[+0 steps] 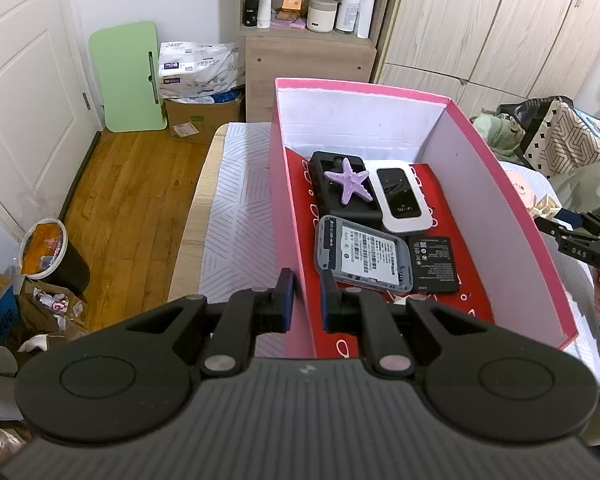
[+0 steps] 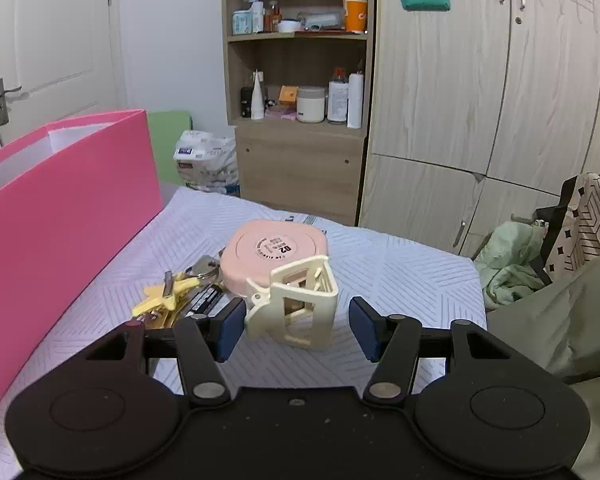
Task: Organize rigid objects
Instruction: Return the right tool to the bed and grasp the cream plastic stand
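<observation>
In the left wrist view an open pink box point(image 1: 360, 88) stands on the patterned table cover. It holds a black case point(image 1: 328, 204) with a purple starfish point(image 1: 348, 184) on it, a white Wi-Fi router point(image 1: 398, 198), a grey labelled back cover point(image 1: 364, 256) and a black battery point(image 1: 434, 264). My left gripper point(image 1: 307, 296) is shut on the box's near left wall. In the right wrist view my right gripper point(image 2: 298, 330) stands open around a cream claw clip point(image 2: 300, 304); its right pad is clear of the clip. Just beyond lie a round pink case point(image 2: 276, 252) and yellow-tagged keys point(image 2: 168, 296).
The pink box point(image 2: 68, 208) rises to the left of the right gripper. Green clothing point(image 2: 508, 264) and a patterned bag point(image 2: 584, 224) sit past the table's right edge. A shelf unit point(image 2: 300, 152) and a wardrobe point(image 2: 480, 100) stand behind. A bin point(image 1: 48, 256) is on the floor at the left.
</observation>
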`<state>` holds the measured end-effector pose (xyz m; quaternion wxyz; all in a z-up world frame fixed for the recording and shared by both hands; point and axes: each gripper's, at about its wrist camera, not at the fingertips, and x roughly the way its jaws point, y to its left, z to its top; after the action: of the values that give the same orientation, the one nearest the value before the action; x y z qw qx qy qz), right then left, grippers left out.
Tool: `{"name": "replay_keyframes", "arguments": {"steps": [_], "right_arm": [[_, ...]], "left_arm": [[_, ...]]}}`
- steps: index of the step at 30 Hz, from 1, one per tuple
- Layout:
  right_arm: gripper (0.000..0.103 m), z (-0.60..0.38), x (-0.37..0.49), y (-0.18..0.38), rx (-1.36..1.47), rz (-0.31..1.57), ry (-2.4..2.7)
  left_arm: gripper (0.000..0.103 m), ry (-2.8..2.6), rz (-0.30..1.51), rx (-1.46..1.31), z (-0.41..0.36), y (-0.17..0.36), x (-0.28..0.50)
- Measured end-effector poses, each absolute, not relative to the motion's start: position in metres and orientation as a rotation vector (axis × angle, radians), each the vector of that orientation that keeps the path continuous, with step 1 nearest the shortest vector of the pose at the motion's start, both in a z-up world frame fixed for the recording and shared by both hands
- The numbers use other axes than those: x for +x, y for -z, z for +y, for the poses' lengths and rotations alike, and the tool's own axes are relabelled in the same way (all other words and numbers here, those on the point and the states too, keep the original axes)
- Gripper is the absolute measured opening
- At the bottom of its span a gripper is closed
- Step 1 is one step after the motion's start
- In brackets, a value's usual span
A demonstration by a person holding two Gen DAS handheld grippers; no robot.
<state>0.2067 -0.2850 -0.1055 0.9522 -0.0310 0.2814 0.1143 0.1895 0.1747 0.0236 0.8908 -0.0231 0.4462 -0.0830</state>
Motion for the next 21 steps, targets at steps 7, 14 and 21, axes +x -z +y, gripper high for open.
{"name": "replay_keyframes", "arguments": {"steps": [7, 14, 21], "right_arm": [[0.052, -0.29, 0.194, 0.097, -0.049, 0.537, -0.261], [0.052, -0.283, 0.164, 0.07, -0.049, 0.466, -0.299], [0.052, -0.257, 0.132, 0.024, -0.108, 0.41, -0.491]], "left_arm": [[0.011, 0.168, 0.931, -0.035, 0.172, -0.024, 0.19], [0.011, 0.165, 0.937, -0.029, 0.172, -0.024, 0.19], [0.011, 0.161, 0.942, -0.004, 0.168, -0.024, 0.19]]}}
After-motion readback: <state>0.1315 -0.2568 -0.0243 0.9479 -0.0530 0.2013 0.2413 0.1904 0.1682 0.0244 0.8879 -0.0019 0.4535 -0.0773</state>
